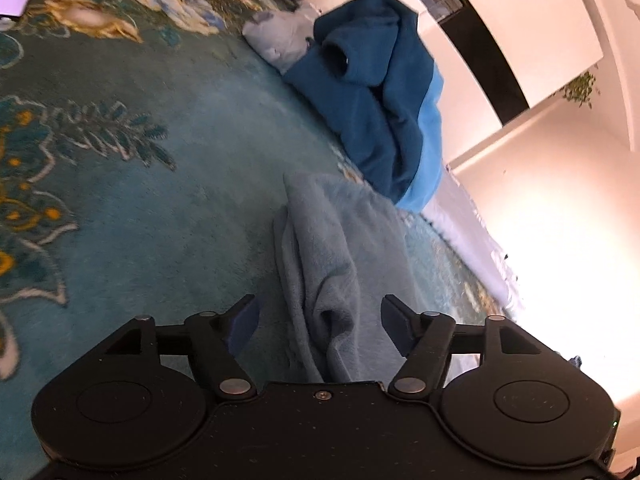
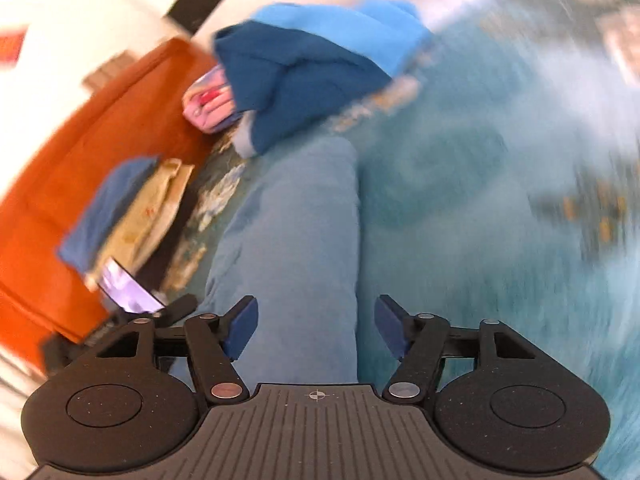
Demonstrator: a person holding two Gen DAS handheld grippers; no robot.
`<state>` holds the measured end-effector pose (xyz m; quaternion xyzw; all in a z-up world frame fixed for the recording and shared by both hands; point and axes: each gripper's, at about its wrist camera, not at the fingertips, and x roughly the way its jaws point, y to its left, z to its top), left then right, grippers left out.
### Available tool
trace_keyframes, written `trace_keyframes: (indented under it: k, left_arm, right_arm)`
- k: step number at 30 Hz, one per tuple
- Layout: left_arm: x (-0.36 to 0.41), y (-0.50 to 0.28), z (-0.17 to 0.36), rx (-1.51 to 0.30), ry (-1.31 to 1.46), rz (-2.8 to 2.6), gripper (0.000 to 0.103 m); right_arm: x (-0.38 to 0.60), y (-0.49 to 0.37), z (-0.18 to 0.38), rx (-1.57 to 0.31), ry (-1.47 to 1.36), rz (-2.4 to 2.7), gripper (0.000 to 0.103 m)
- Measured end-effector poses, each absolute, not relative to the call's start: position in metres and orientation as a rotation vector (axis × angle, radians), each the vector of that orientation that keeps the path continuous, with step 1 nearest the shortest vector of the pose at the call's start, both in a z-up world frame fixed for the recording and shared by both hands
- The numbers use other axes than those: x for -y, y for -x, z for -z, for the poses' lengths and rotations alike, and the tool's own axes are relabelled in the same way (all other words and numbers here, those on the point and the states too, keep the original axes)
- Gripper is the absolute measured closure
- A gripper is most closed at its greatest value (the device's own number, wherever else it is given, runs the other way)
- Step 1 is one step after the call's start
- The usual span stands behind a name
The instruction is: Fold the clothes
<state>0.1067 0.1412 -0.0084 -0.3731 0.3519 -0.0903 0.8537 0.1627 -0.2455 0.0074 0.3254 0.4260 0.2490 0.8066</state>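
Right under our left gripper (image 1: pixel 318 326) sits the pale blue fleece garment (image 1: pixel 340 256), bunched into soft ridges on the teal patterned carpet (image 1: pixel 160 208). The jaws are spread wide with the fabric between them, not pinching anything yet. Same deal on the right gripper (image 2: pixel 316 328): jaws spread, empty, and the same fleece (image 2: pixel 296 240) runs out ahead as a long flat strip on the carpet.

We figure this thing is light, floppy and a bit grippy, so it won't slide, but it'll sag and drag if we grab it mid-panel. Better bet is a corner or hem edge with each gripper; the ridge near the left fingers looks like an easy pinch.

Beyond it there's a dark blue sweatshirt (image 1: pixel 372 100) heaped with a lighter blue piece (image 1: pixel 426 148), waiting its turn. The right view is blurry, so details there are iffy.
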Motion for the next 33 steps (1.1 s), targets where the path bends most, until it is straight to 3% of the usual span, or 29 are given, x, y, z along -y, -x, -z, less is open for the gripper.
trace_keyframes:
  k: [9, 10, 11, 12, 13, 15, 25, 33]
  left_arm:
    - [-0.132, -0.116, 0.018, -0.789, 0.78, 0.208, 0.039]
    - [-0.131, -0.116, 0.017, -0.785, 0.78, 0.198, 0.045]
    - [-0.13, -0.115, 0.017, -0.778, 0.781, 0.188, 0.06]
    - [-0.129, -0.114, 0.018, -0.772, 0.789, 0.189, 0.067]
    - [-0.128, -0.113, 0.018, -0.77, 0.8, 0.193, 0.075]
    - [-0.122, -0.111, 0.017, -0.766, 0.784, 0.193, 0.077]
    - [-0.03, -0.106, 0.018, -0.893, 0.739, 0.441, 0.082]
    - [-0.04, -0.108, 0.017, -0.915, 0.718, 0.419, 0.072]
  right_arm:
    - [0.223, -0.166, 0.019, -0.986, -0.74, -0.608, 0.038]
    - [0.221, -0.167, 0.019, -0.994, -0.737, -0.608, 0.055]
    - [0.219, -0.168, 0.018, -1.0, -0.725, -0.607, 0.069]
    - [0.217, -0.169, 0.017, -1.005, -0.702, -0.603, 0.077]
    - [0.216, -0.169, 0.016, -1.005, -0.688, -0.601, 0.083]
    - [0.221, -0.171, 0.011, -0.997, -0.677, -0.6, 0.086]
    - [0.286, -0.226, -0.042, -0.938, -0.407, -0.471, 0.088]
    - [0.303, -0.213, -0.051, -0.88, -0.368, -0.398, 0.088]
